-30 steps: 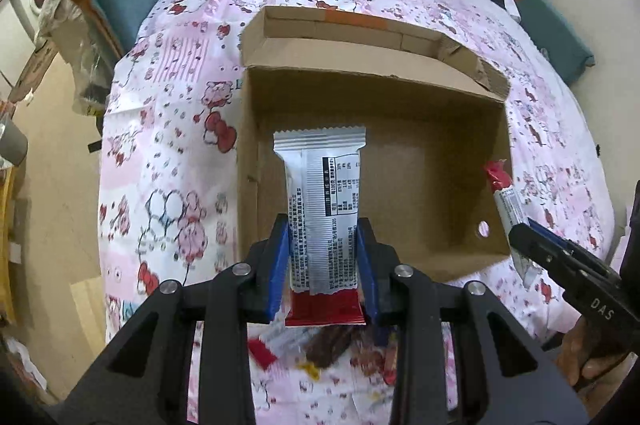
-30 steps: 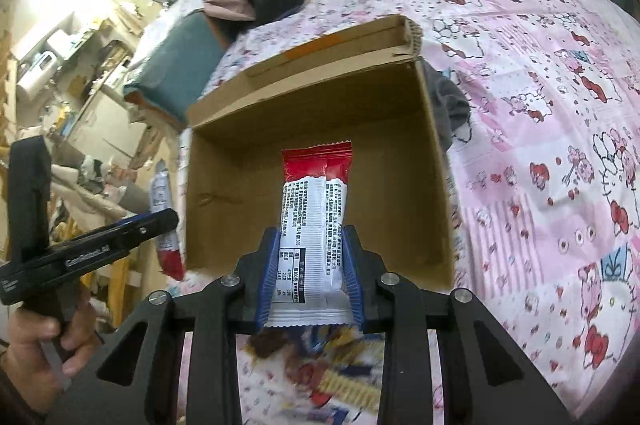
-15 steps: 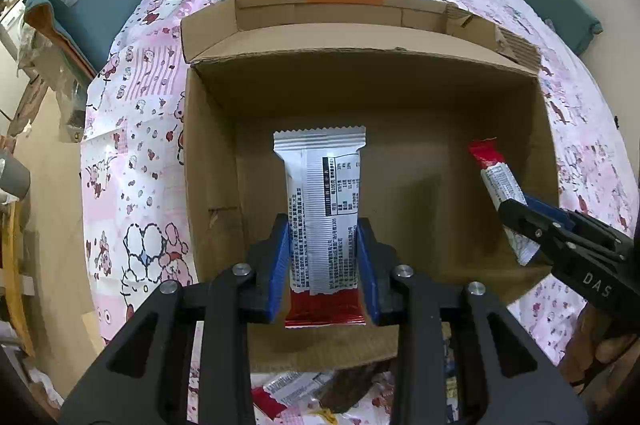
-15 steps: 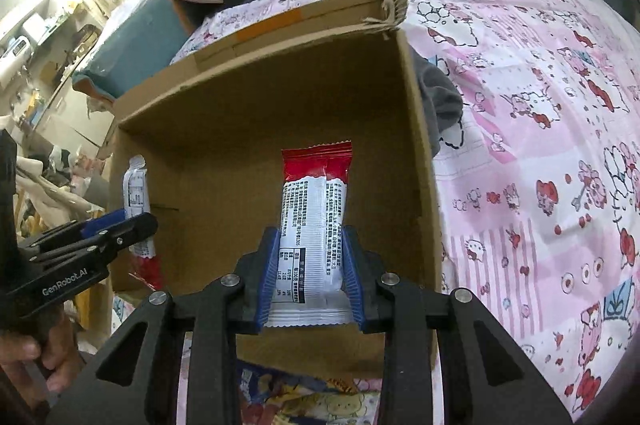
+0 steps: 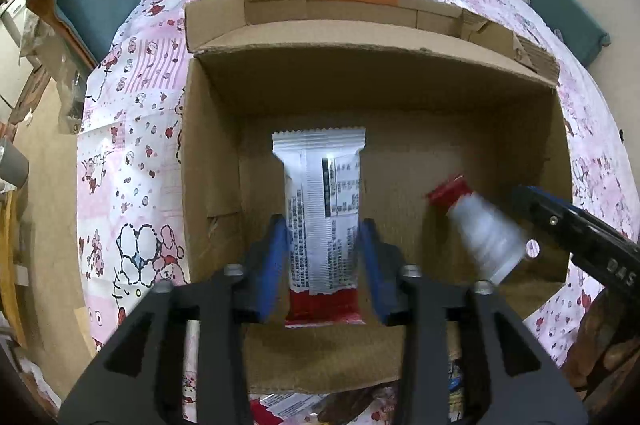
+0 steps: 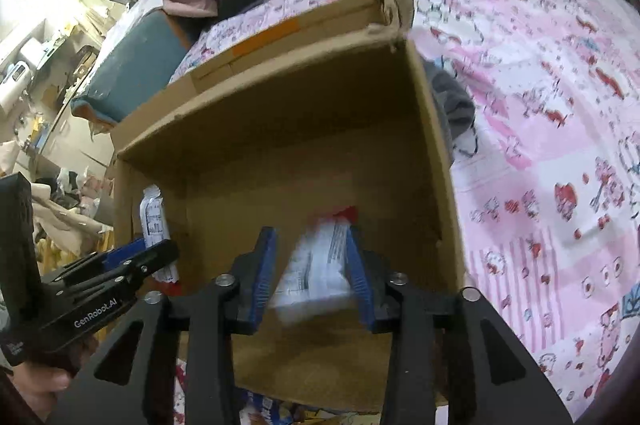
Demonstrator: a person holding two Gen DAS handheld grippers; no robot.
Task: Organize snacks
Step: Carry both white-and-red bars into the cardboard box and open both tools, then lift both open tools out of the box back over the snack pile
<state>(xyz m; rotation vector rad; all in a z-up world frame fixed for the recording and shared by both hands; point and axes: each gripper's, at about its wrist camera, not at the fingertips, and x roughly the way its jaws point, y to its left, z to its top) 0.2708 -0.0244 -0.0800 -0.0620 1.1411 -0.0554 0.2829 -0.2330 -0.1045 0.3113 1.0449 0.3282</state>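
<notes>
While both grippers hang over the cardboard box (image 5: 212, 153), which sits on the pink patterned bedspread (image 5: 132, 129) and is the landmark for everything else, each is letting go of a snack bar. Above the box's left half, the left gripper (image 5: 325, 257) has its jaws opening; the white-and-red bar (image 5: 323, 209) stands upright between the blue pads, clear of them on both sides. Over the box's right half, the right gripper (image 6: 310, 265) is opening too, and its own bar (image 6: 316, 261), blurred and tilted, appears to be dropping free toward the box floor. To do this release well, I judge both grippers should stay inside the box walls until the bars have fallen flat. More wrapped snacks (image 5: 288, 405) lie just outside the box's near wall, waiting to be sorted.
</notes>
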